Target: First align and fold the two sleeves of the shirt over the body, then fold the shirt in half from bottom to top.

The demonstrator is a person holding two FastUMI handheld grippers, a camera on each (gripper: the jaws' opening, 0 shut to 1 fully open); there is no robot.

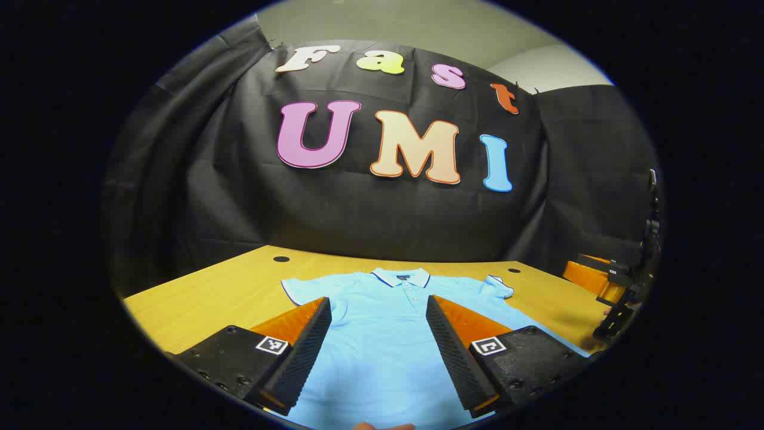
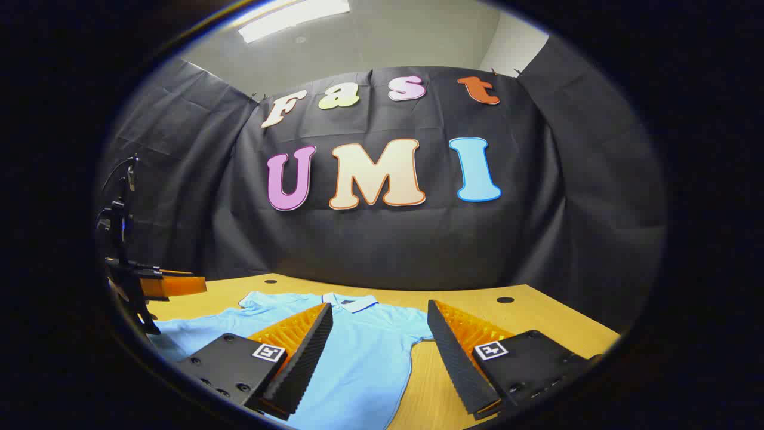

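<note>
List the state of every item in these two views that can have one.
Shirt: lying flat on the table, front up, collar at the far end, both sleeves spread out, not yet folded.
Left gripper: jaws open, above the shirt's body, holding nothing.
Right gripper: jaws open, over the shirt's sleeve edge, holding nothing.

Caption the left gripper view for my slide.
Open left tongs hover above a light blue polo shirt lying flat on a wooden table.
</note>
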